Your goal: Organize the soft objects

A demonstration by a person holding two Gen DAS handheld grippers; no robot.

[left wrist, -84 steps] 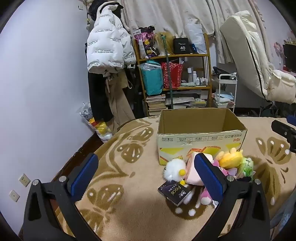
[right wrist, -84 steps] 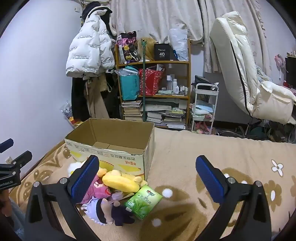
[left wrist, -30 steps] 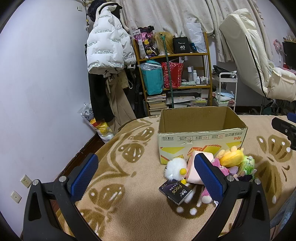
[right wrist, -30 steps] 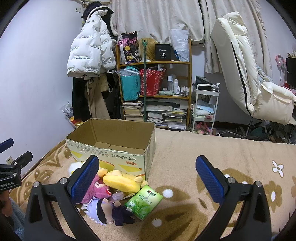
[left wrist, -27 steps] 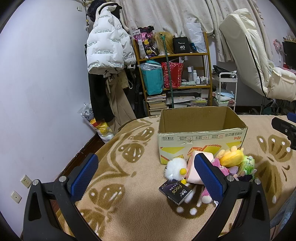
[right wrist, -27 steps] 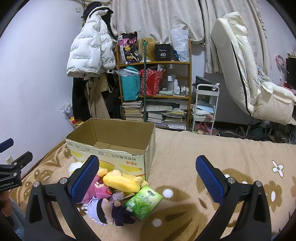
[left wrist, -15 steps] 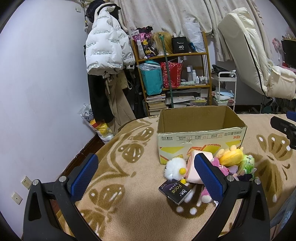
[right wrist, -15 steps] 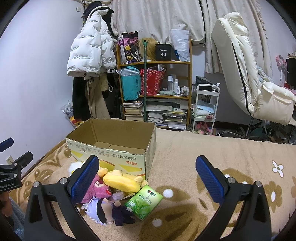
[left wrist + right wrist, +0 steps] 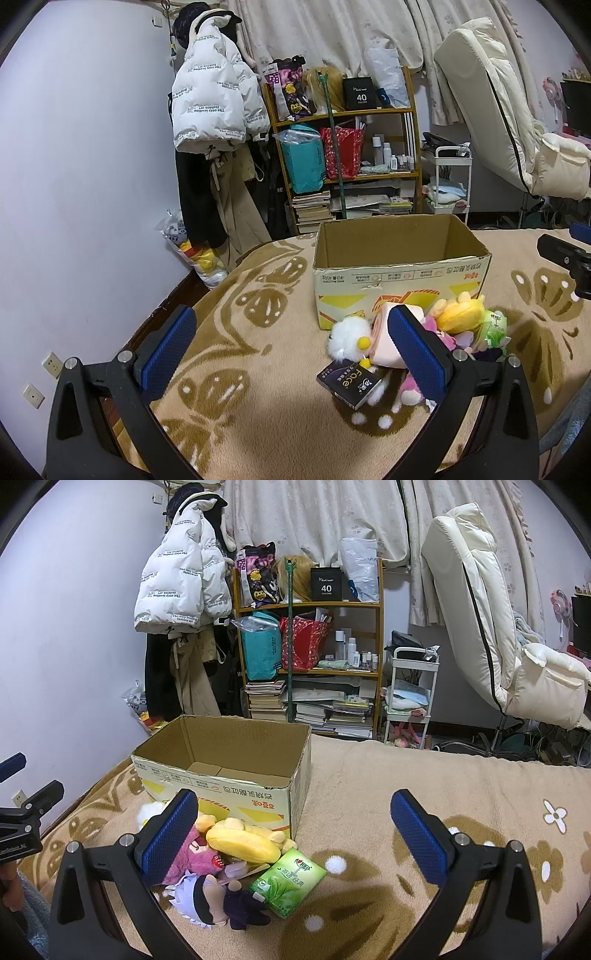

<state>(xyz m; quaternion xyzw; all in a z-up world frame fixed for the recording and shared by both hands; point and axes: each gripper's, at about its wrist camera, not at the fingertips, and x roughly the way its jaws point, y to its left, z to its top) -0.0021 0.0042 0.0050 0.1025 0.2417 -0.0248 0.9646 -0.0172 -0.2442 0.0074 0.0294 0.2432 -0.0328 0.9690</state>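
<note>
An open, empty cardboard box [image 9: 402,273] [image 9: 236,775] stands on the beige blanket. Soft toys lie heaped before it: a white fluffy toy [image 9: 347,338], a pink plush [image 9: 384,339], a yellow plush [image 9: 460,314] [image 9: 240,843], a magenta plush [image 9: 192,853] and a dark-haired doll [image 9: 214,897]. A black tissue pack [image 9: 349,382] and a green tissue pack [image 9: 290,880] lie beside them. My left gripper [image 9: 291,350] is open and empty, left of the heap. My right gripper [image 9: 295,834] is open and empty, above the heap's right side.
The blanket [image 9: 424,786] with brown patterns covers the bed. Behind stand a cluttered wooden shelf [image 9: 310,646], hanging coats [image 9: 181,590], a white cart [image 9: 410,694] and a cream recliner [image 9: 498,627]. The bed's left edge drops off near the wall [image 9: 92,221].
Both grippers have stayed open and nearly still; the views shift only slightly. The toys and box have not moved.
</note>
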